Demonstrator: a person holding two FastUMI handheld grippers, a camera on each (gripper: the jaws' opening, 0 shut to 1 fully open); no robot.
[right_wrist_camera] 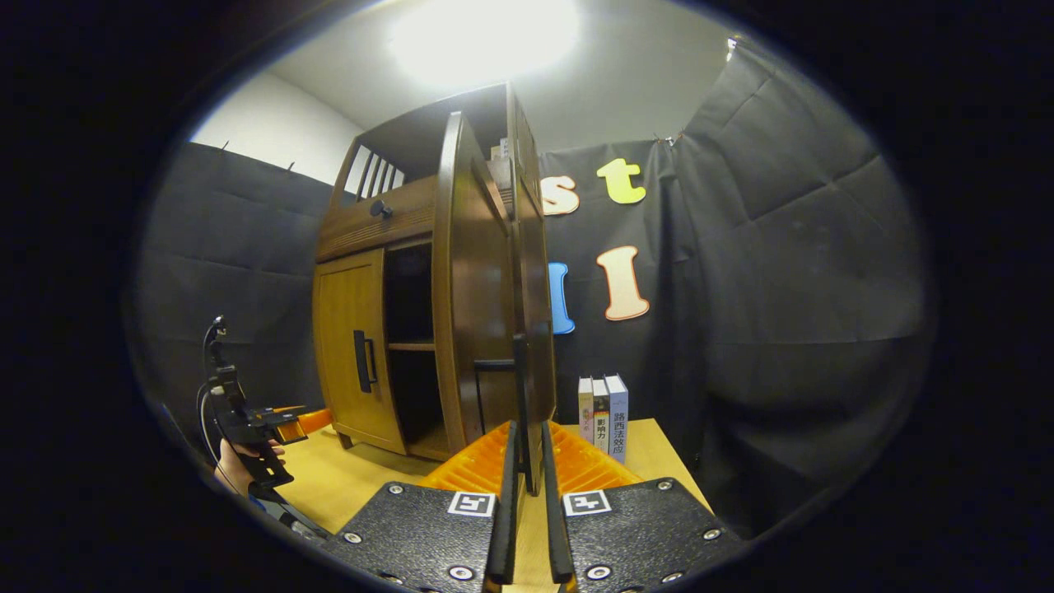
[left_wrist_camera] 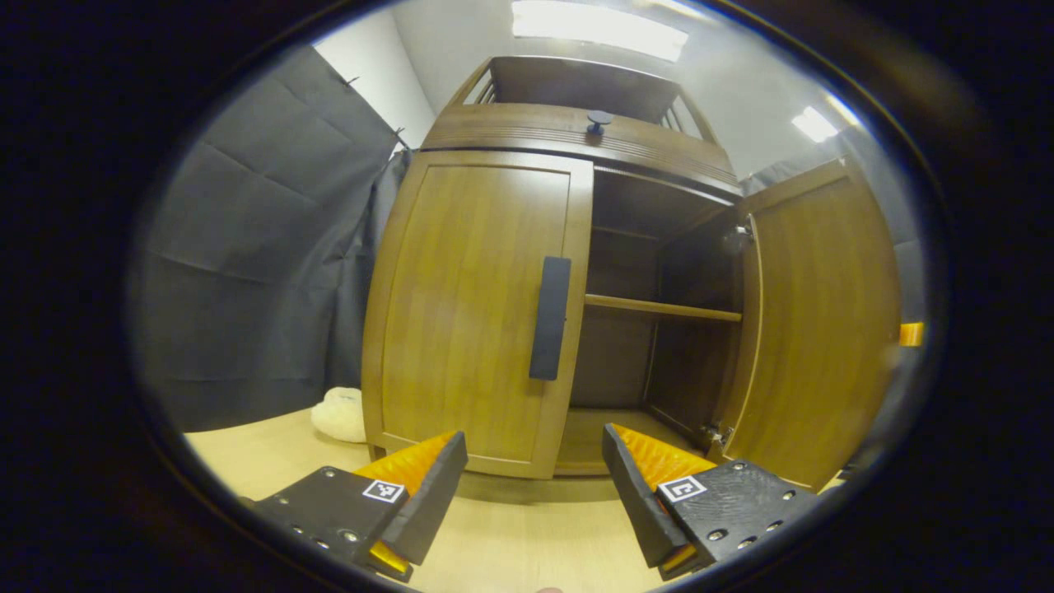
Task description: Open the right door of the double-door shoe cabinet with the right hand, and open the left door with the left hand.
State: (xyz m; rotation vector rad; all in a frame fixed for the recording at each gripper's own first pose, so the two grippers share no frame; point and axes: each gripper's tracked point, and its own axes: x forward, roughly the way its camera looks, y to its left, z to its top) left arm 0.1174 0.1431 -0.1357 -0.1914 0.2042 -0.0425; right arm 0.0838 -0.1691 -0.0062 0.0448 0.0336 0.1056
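Observation:
The wooden shoe cabinet (left_wrist_camera: 576, 136) stands on a light table. Its left door (left_wrist_camera: 469, 313) is closed, with a dark vertical handle (left_wrist_camera: 550, 317) at its inner edge. My left gripper (left_wrist_camera: 535, 473) is open, a short way in front of and below that handle, touching nothing. The right door (left_wrist_camera: 823, 329) is swung wide open, baring the inner shelf (left_wrist_camera: 659, 309). In the right gripper view that right door (right_wrist_camera: 473, 313) is seen edge-on. My right gripper (right_wrist_camera: 527, 449) is shut on the right door's handle (right_wrist_camera: 527, 387). The left gripper (right_wrist_camera: 288, 424) appears farther left, held by a hand (right_wrist_camera: 235, 465).
A white fluffy object (left_wrist_camera: 342, 414) lies on the table left of the cabinet. Three books (right_wrist_camera: 603, 412) stand upright behind the open door near the black cloth wall. A drawer knob (left_wrist_camera: 599, 121) sits above the doors. The table edge is close on the right.

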